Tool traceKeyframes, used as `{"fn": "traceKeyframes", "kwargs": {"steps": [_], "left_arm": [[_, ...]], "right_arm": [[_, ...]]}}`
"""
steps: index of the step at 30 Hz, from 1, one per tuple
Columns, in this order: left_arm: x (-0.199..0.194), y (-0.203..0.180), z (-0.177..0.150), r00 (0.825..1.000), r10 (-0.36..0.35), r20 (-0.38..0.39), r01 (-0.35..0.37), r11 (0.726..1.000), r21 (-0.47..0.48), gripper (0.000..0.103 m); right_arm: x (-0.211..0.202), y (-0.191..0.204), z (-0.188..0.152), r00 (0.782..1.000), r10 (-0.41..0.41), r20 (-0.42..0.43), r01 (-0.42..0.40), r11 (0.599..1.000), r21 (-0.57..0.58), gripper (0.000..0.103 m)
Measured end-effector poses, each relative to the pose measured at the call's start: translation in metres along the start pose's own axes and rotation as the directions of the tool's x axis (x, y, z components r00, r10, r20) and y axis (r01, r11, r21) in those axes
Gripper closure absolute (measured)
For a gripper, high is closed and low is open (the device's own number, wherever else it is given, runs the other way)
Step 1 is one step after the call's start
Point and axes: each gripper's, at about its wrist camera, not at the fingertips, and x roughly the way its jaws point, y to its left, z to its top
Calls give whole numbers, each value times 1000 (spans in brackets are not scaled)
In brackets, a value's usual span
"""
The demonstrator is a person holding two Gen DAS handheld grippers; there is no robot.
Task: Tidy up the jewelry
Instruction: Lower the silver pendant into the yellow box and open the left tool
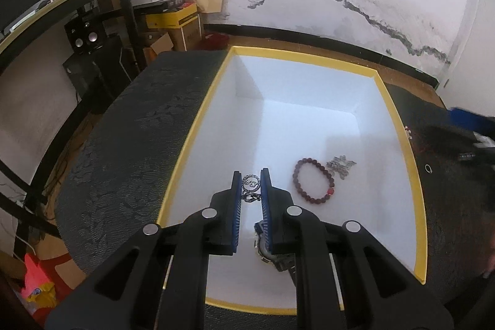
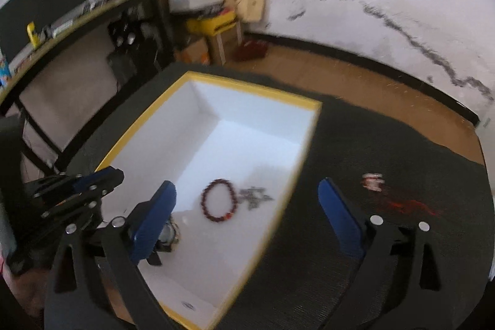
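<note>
Start at your left gripper [image 1: 250, 175]: its jaws are drawn close and pinch a silver chain with a round pendant [image 1: 250, 183], which hangs between the blue pads just above the white floor of the yellow-rimmed box [image 1: 198, 119]. The chain trails back toward you along the line of the fingers. The far end, under the gripper, is hidden, and a wristwatch [image 1: 266, 249] lying there is half covered by the right-hand finger. Just right of the jaws, inside the box, lie a dark red bead bracelet [image 1: 314, 182] and, touching its far side, a small silver piece [image 1: 342, 166] too tangled to name.

Further right, your right gripper [image 2: 247, 190] stands spread wide and empty over the box's right rim. What is left to gather lies on the dark cloth beyond its right finger: a small red and white item [image 2: 372, 181] and a red cord [image 2: 408, 206], both motion-blurred. That hand is clearly the nearer one. A small ring [image 1: 428, 168] also sits on the cloth
</note>
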Motion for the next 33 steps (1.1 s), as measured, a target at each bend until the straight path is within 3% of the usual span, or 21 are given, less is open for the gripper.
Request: {"fn": "traceKeyframes", "kwargs": {"steps": [6, 11, 15, 22, 33], "left_arm": [[9, -17, 1, 1000, 8, -11, -7, 1000, 29, 91], [16, -36, 3, 1000, 19, -19, -18, 998, 64, 91], [26, -59, 6, 999, 33, -37, -29, 995, 98, 91], [51, -101, 16, 996, 57, -73, -45, 988, 150, 91], [63, -123, 22, 987, 100, -125, -75, 979, 190, 90]], "right_arm": [[-56, -76, -49, 977, -170, 126, 164, 985, 56, 9], [-62, -137, -88, 944, -311, 106, 306, 950, 63, 9], [-71, -178, -95, 942, -316, 112, 291, 936, 196, 9], [-85, -208, -106, 932, -330, 150, 288, 925, 247, 9], [-113, -270, -122, 926, -334, 175, 255, 897, 362, 9]]}}
